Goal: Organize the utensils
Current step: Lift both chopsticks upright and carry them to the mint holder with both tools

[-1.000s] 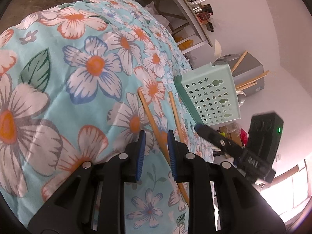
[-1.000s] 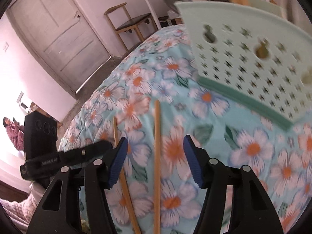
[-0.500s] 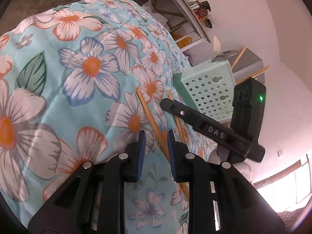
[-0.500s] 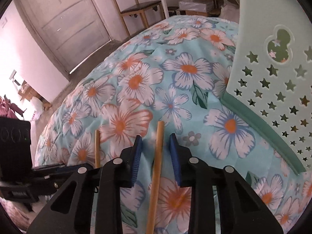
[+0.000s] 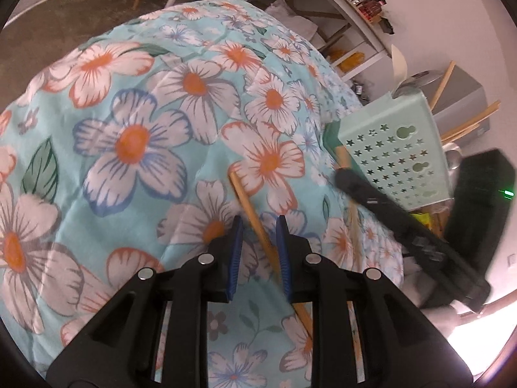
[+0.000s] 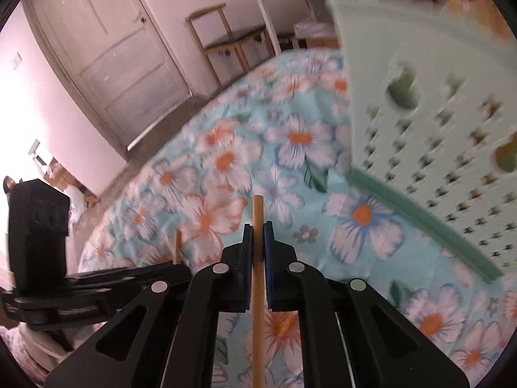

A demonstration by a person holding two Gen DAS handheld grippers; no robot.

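Note:
My right gripper [image 6: 258, 239] is shut on a wooden chopstick [image 6: 258, 287], lifted off the floral cloth; its tip points forward, left of the mint-green perforated utensil holder [image 6: 429, 97]. In the left wrist view the right gripper [image 5: 387, 213] carries that chopstick [image 5: 342, 158] next to the holder [image 5: 397, 152]. My left gripper [image 5: 257, 245] is a little open, its blue pads either side of a second chopstick [image 5: 248, 207] that lies on the cloth. This chopstick's tip shows in the right wrist view [image 6: 176, 245].
The floral cloth [image 5: 135, 135] covers the table. Several chopsticks stand in the holder [image 5: 468, 123]. A grey box [image 5: 462, 93] and shelves stand behind it. A chair [image 6: 232, 42] and a door [image 6: 106, 55] are beyond the table's far edge.
My right gripper closed on the chopstick and lifted it toward the holder. My left gripper stayed over the other chopstick, still a little open.

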